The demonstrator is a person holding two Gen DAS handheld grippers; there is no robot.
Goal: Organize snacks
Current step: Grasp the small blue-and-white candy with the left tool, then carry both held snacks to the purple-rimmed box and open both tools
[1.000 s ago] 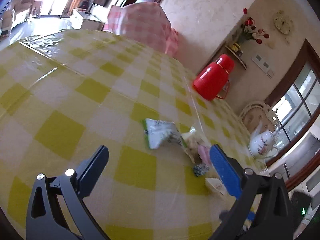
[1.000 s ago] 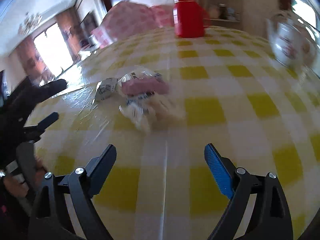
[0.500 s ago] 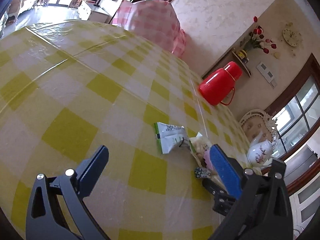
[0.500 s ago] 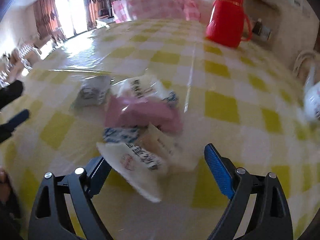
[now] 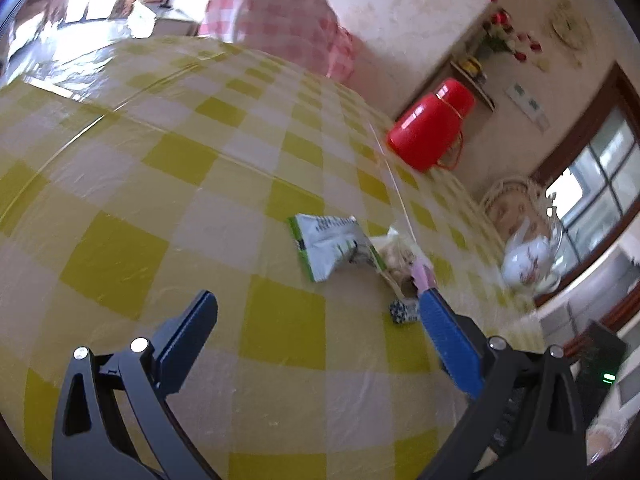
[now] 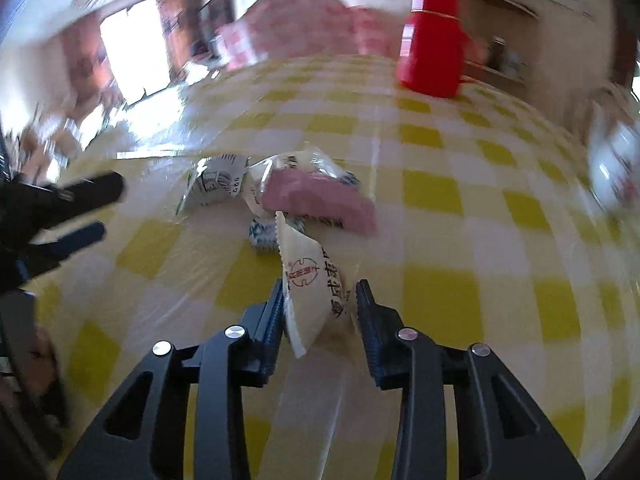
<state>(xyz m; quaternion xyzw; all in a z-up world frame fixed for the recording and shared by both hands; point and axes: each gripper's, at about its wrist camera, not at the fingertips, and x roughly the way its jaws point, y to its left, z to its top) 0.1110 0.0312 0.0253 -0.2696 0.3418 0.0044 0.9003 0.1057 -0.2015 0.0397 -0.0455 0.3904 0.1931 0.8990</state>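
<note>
Snacks lie in a small heap on the yellow-checked tablecloth [image 6: 432, 192]: a green-edged packet [image 5: 330, 246], a pink packet [image 6: 320, 200], a small blue-patterned sweet [image 6: 262, 236]. My right gripper [image 6: 320, 304] has just been closing, and its jaws now pinch a white packet with a red mark [image 6: 310, 284], its far end pointing toward the heap. My left gripper [image 5: 316, 316] hangs over bare cloth just beside the heap, jaws wide apart, nothing between them. A red thermos [image 6: 434, 40] stands well apart at the far edge.
</note>
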